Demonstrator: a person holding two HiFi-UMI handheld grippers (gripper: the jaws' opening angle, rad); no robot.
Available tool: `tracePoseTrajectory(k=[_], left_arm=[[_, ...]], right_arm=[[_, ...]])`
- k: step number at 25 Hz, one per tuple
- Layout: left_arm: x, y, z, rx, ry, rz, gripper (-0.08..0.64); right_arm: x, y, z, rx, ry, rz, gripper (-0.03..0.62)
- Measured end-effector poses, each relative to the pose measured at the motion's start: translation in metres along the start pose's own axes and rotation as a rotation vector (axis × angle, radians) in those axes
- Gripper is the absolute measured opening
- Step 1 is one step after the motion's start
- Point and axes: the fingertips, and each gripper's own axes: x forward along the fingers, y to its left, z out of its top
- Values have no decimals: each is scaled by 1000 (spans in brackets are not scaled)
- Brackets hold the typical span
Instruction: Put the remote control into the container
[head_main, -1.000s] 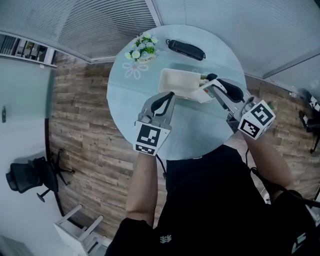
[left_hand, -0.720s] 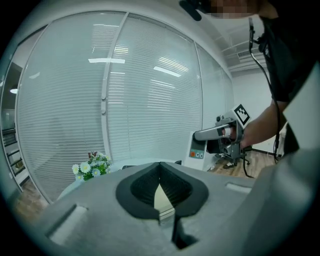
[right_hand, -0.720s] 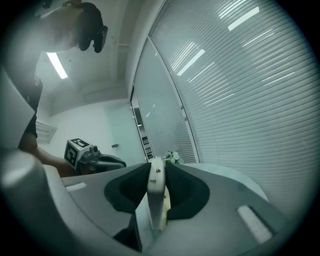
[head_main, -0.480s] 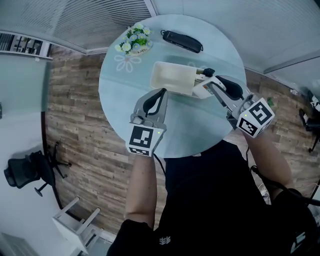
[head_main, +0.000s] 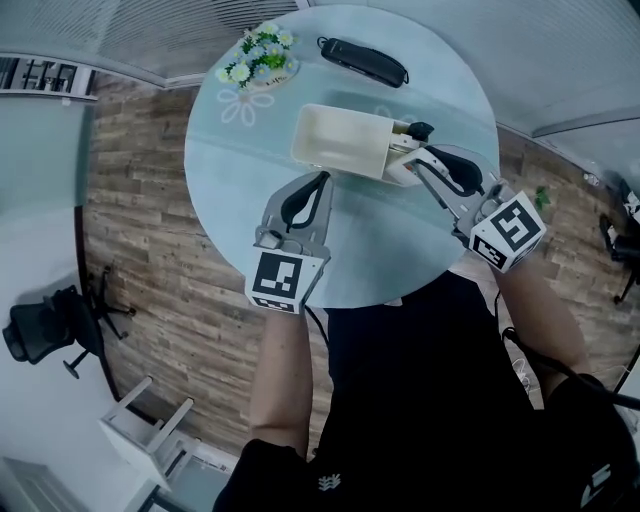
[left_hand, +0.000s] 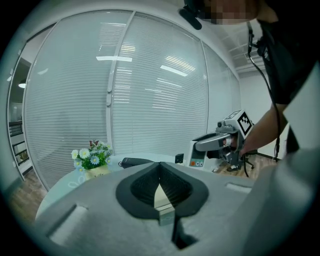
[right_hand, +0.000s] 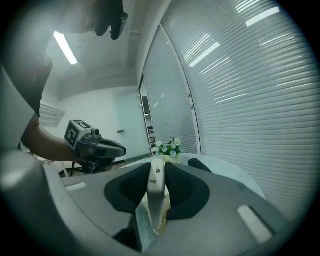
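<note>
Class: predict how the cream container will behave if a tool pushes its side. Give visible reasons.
The container looks like thin, empty plastic, so it is probably light. It sits on a smooth, glossy table, so it would likely slide rather than tip. Its low, wide shape also suggests it stays upright.

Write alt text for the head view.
The right gripper holds a white remote at the right end of a white container on a round glass table. The left gripper, shut and empty, points at it; flowers and a black remote sit beyond.

White remote (head_main: 399, 167) at cream container's (head_main: 335, 142) right end.
</note>
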Motion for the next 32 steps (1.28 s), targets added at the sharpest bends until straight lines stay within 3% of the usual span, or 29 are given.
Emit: tracePoseTrajectory(k=[7,18,26,32], left_arm=[[1,0,-16,-36,3,14,0],[4,14,-21,-81,-17,33,0],[4,25,-24,-88,-14,49,0],[8,34,-24,-90,-14,62,0]], right_arm=[[11,4,-15,-61,39,36,95],[27,5,-29,-66,93,80,95],[36,5,-48,-71,175,102,97],[42,8,-64,-128,239,127,97]])
